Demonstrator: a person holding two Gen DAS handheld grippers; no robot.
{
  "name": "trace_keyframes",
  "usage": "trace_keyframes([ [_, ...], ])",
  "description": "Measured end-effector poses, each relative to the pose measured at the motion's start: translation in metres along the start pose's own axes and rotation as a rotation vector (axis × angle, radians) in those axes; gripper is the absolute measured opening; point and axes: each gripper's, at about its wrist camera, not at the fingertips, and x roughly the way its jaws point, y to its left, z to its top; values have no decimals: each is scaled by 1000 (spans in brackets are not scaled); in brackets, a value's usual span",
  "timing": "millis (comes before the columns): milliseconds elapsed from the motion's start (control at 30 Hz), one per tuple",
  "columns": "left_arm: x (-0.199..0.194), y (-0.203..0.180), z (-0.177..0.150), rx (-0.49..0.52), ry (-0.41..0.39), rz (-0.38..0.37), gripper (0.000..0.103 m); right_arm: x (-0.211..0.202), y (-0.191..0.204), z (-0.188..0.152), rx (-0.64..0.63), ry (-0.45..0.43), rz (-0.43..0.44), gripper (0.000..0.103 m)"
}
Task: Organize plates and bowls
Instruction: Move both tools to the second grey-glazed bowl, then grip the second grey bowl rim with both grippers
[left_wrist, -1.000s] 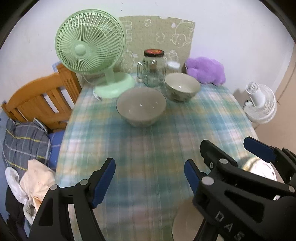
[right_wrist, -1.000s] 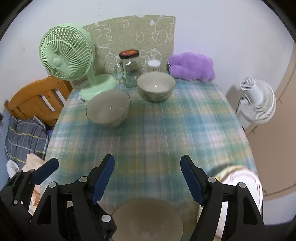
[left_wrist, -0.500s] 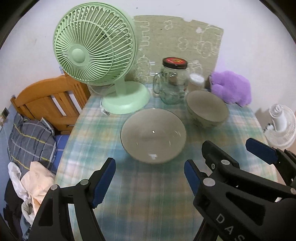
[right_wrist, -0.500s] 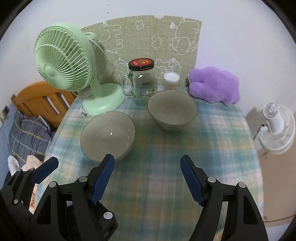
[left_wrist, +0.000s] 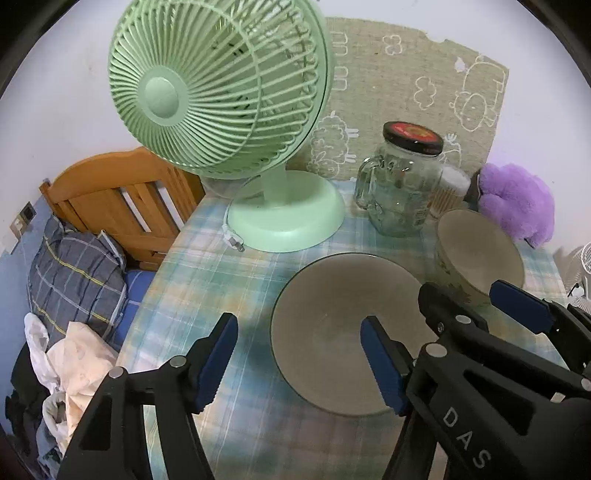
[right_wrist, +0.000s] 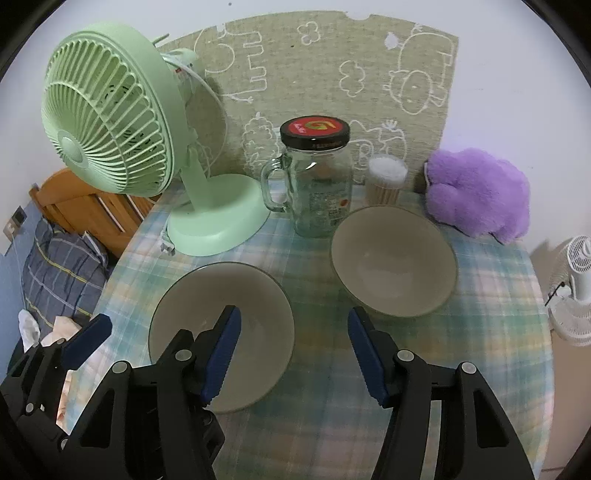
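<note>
Two grey bowls stand on the plaid tablecloth. The nearer, wider bowl (left_wrist: 332, 325) (right_wrist: 221, 317) sits left of the deeper bowl (left_wrist: 476, 251) (right_wrist: 393, 262). My left gripper (left_wrist: 299, 354) is open and empty, its right finger over the wide bowl's rim, its left finger outside it. My right gripper (right_wrist: 293, 350) is open and empty, over the cloth between the two bowls, its left finger above the wide bowl. The right gripper also shows in the left wrist view at the lower right.
A green desk fan (left_wrist: 221, 88) (right_wrist: 110, 125) stands at the back left. A glass jar mug with a dark lid (left_wrist: 402, 184) (right_wrist: 314, 177), a toothpick holder (right_wrist: 386, 181) and a purple plush (right_wrist: 476, 192) line the back. A wooden bed frame (left_wrist: 118, 199) lies beyond the table's left edge.
Both grippers have moved forward over the table toward the bowls, which now look much larger and closer. Both stay open and empty.
</note>
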Motion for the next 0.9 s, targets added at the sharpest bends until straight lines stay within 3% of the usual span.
trace_keyframes([
  [267,28,-3,2,11,26,11,59,31,-3,2,20,27,-10,54],
  [333,34,-4,2,16,36,9,50,37,-3,1,25,32,-11,52],
  [600,43,-6,2,13,42,61,28,51,-2,1,31,54,0,27],
  [767,49,0,2,0,49,54,23,55,1,1,25,62,33,17],
  [900,50,1,1,-4,43,48,22,56,3,1,15,56,23,17],
])
